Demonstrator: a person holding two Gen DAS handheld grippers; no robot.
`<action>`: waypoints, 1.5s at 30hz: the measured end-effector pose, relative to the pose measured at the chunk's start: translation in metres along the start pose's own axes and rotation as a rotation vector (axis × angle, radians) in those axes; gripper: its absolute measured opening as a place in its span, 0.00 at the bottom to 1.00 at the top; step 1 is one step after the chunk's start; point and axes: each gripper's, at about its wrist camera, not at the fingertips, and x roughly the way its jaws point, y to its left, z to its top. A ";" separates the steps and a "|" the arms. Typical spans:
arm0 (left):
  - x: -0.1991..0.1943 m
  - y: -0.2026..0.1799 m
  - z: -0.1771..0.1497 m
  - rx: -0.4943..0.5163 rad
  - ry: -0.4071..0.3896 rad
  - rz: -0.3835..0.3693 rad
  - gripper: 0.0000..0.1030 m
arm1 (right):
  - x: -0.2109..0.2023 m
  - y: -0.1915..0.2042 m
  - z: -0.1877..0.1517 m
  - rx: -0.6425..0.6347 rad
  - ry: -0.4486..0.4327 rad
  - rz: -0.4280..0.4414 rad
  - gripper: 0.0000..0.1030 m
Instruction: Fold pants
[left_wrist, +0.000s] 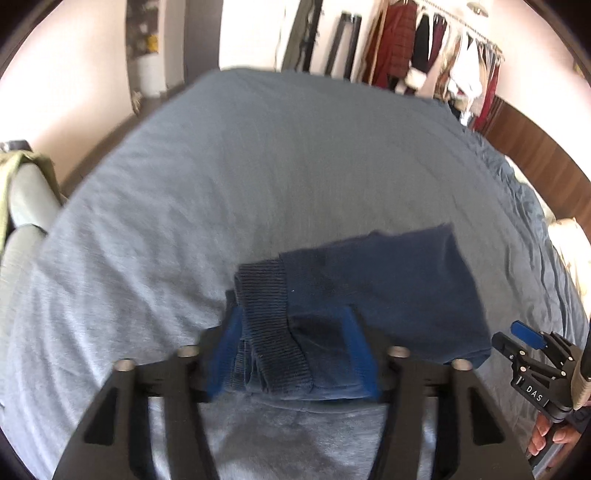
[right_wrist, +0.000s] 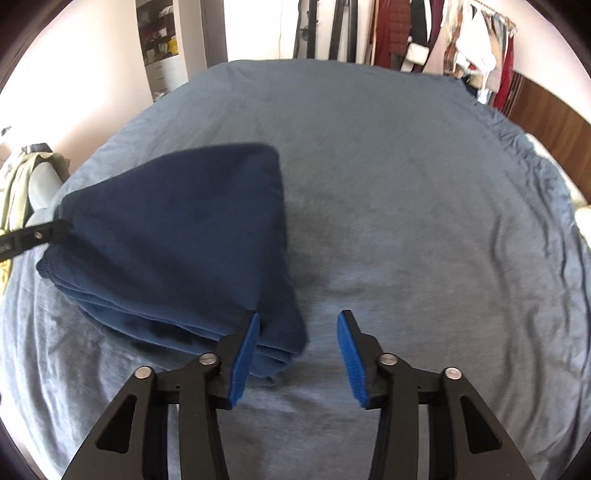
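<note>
Navy-blue pants (right_wrist: 177, 236) are seen already folded into a compact, layered bundle lying on the grey-blue bedsheet (right_wrist: 406, 184), near the front edge of the bed. In the left wrist view, the left gripper (left_wrist: 291, 350) is set around the ribbed cuff (left_wrist: 269, 317) end of the bundle, with cloth filling the space between the blue pads (left_wrist: 360, 354); the fabric looks pinched there, though how firmly cannot be judged. The right gripper (right_wrist: 299, 354) is held spread, with nothing between its fingers, its left pad just beside the bundle's near corner. Most of the folding is judged done: several layers are stacked at the visible edge. What seems left is a last fold or tidying and the release of the cuff end. Hanging clothes (right_wrist: 461, 33) are seen behind the bed.
</note>
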 end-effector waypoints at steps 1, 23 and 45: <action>-0.009 -0.004 -0.001 0.005 -0.015 0.010 0.61 | -0.005 -0.002 0.000 -0.002 -0.013 -0.002 0.45; -0.073 -0.171 -0.110 -0.023 -0.176 0.057 0.94 | -0.100 -0.124 -0.039 -0.022 -0.260 0.200 0.78; -0.096 -0.246 -0.211 0.067 -0.326 0.114 0.99 | -0.102 -0.169 -0.148 -0.010 -0.442 0.178 0.78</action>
